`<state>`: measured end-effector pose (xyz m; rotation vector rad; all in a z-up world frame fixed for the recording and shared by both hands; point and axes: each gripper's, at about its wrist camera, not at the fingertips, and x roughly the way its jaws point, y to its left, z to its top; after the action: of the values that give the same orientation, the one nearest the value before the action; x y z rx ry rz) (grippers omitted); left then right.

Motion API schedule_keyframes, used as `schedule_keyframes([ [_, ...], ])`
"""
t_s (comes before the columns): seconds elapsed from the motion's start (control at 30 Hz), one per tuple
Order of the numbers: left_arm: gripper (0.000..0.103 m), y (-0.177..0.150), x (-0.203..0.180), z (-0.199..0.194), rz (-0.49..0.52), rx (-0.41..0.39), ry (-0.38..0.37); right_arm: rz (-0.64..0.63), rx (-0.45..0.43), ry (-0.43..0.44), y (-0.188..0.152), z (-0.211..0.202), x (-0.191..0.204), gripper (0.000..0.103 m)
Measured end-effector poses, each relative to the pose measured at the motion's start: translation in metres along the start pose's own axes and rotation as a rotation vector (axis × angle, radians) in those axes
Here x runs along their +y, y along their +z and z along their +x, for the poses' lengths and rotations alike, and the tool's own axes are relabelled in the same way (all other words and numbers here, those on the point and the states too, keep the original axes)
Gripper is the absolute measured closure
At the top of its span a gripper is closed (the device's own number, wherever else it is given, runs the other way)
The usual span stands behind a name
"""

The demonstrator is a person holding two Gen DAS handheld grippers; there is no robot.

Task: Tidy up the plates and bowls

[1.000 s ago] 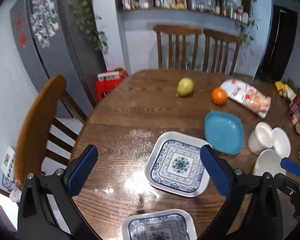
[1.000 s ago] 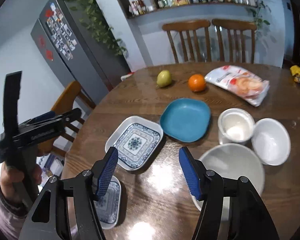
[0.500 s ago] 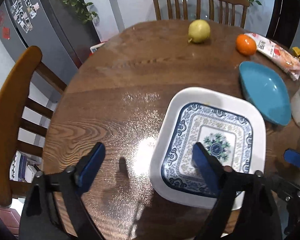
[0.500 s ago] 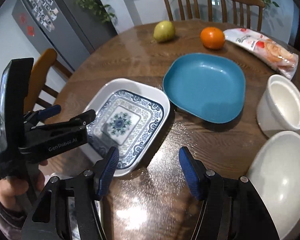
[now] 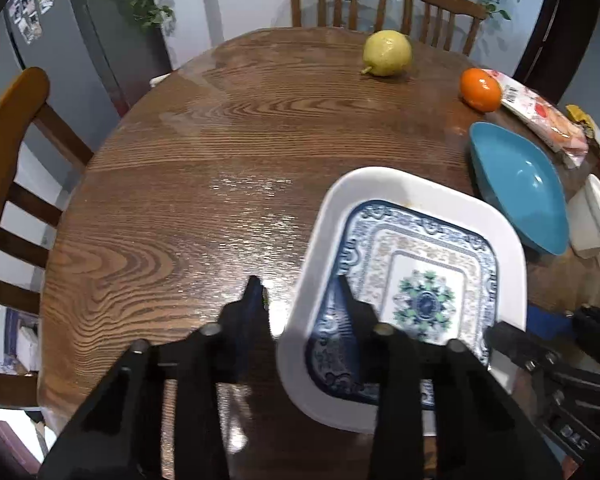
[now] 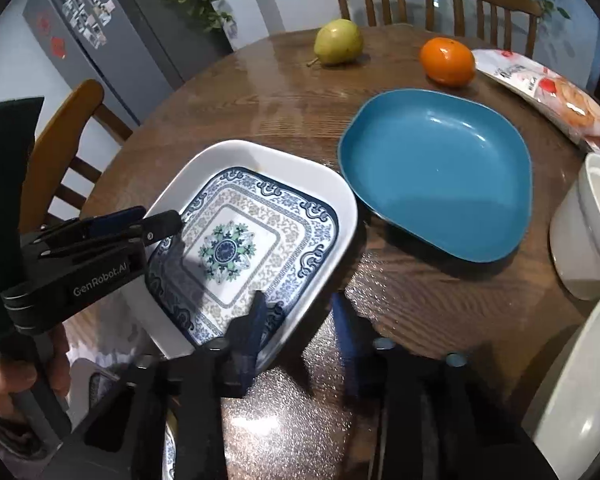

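1. Found the round wooden table (image 5: pixel 180 200) carrying everything, with the dishes gathered toward its right and near side.
2. Placed the patterned plate (image 5: pixel 420 264) at the near edge, directly ahead of both tools and touching or almost touching the blue plate (image 5: pixel 520 184) at its far-right corner. Read it as close to square, so no real long axis to line up with. From the right wrist view, seemed tipped with its right side raised off the wood, though could not be sure.
3. Noted 2 white bowls (image 6: pixel 580 240) farther right, apart from the patterned plate and not being handled.
4. Saw the left gripper (image 5: pixel 298 292) straddling the plate's left rim, 1 finger over the bare wood outside, the other over the blue border inside. Jaws drawn in narrow, yet could not tell whether they pinched the rim.
5. Saw the right gripper (image 6: pixel 300 312) straddling the near-right rim likewise, 1 finger inside, 1 outside. Again could not tell whether it clamped.
6. Judged both tools equally near, on opposite rims, so a level 2-handed lift looked likely.
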<state>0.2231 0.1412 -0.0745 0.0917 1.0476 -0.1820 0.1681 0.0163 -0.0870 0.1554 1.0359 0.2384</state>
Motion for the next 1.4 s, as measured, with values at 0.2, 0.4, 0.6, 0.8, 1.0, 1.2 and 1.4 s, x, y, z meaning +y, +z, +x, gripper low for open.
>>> schedule_keyframes([
  [0.2, 0.082, -0.005, -0.008, -0.003, 0.01, -0.004, 0.014, 0.013, -0.011, -0.006, -0.001, 0.0, -0.004, 0.086],
  [0.4, 0.084, -0.017, -0.01, -0.023, 0.001, -0.055, 0.035, 0.034, -0.025, 0.014, -0.003, -0.009, -0.005, 0.087],
  [0.6, 0.084, -0.025, -0.016, -0.07, -0.009, -0.143, 0.057, 0.027, -0.078, 0.048, -0.003, -0.042, 0.001, 0.087],
  [0.8, 0.084, -0.042, -0.023, -0.103, -0.032, -0.171, 0.083, 0.013, -0.131, 0.086, -0.014, -0.077, 0.007, 0.087],
  [1.0, 0.084, -0.068, -0.026, -0.131, -0.066, -0.198, 0.097, -0.008, -0.149, 0.121, -0.032, -0.099, 0.013, 0.087],
  [1.2, 0.084, -0.091, -0.027, -0.144, -0.097, -0.204, 0.108, -0.052, -0.136, 0.124, -0.054, -0.108, 0.022, 0.087],
  [1.4, 0.084, -0.114, -0.021, -0.148, -0.128, -0.185, 0.125, -0.082, -0.11, 0.14, -0.071, -0.11, 0.032, 0.087],
])
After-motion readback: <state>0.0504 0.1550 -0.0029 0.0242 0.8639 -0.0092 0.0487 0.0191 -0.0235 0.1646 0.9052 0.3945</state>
